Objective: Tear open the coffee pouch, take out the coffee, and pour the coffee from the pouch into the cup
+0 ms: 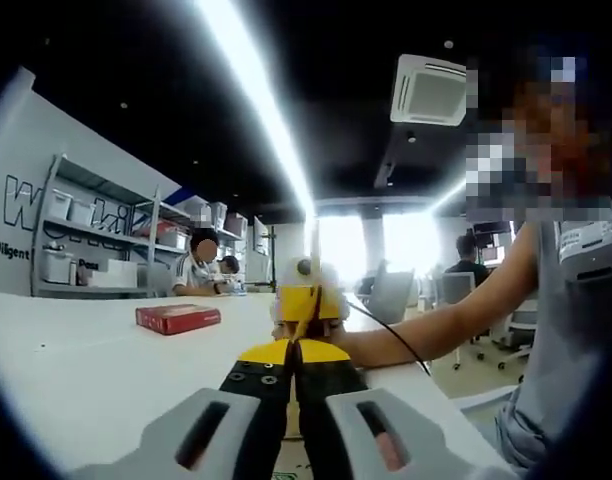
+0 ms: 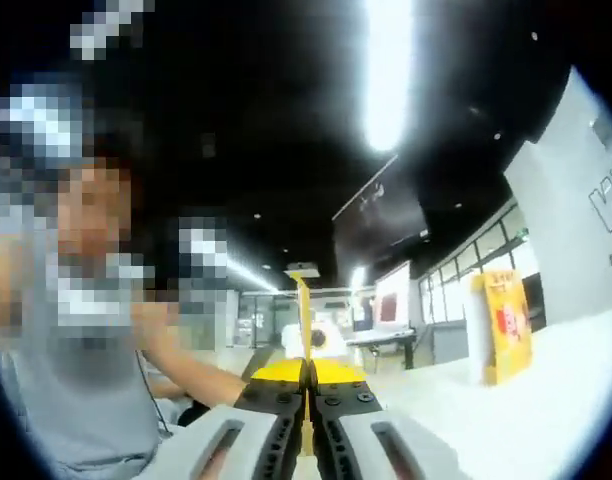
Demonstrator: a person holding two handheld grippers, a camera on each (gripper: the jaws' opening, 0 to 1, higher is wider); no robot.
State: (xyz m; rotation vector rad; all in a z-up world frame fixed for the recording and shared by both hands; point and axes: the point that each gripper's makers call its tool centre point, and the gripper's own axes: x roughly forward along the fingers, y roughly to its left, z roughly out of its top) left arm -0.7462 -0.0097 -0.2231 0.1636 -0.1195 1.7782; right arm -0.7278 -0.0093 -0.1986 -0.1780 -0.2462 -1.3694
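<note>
Left gripper view looks along the left gripper point(image 1: 293, 345), whose jaws are pressed together on the edge of a thin yellow coffee pouch point(image 1: 308, 300) standing up between the tips. Just past it, facing back, sits the right gripper point(image 1: 308, 272), held by the person's forearm point(image 1: 426, 335) reaching in from the right. A red box point(image 1: 178, 318) lies on the white table point(image 1: 76, 370) to the left, well apart. In the right gripper view, that gripper's jaws are likewise closed on the pouch, seen edge-on as a narrow yellow strip point(image 2: 304, 310) rising from the tips. A yellow carton point(image 2: 504, 325), its print too blurred to read, stands on the table at right.
</note>
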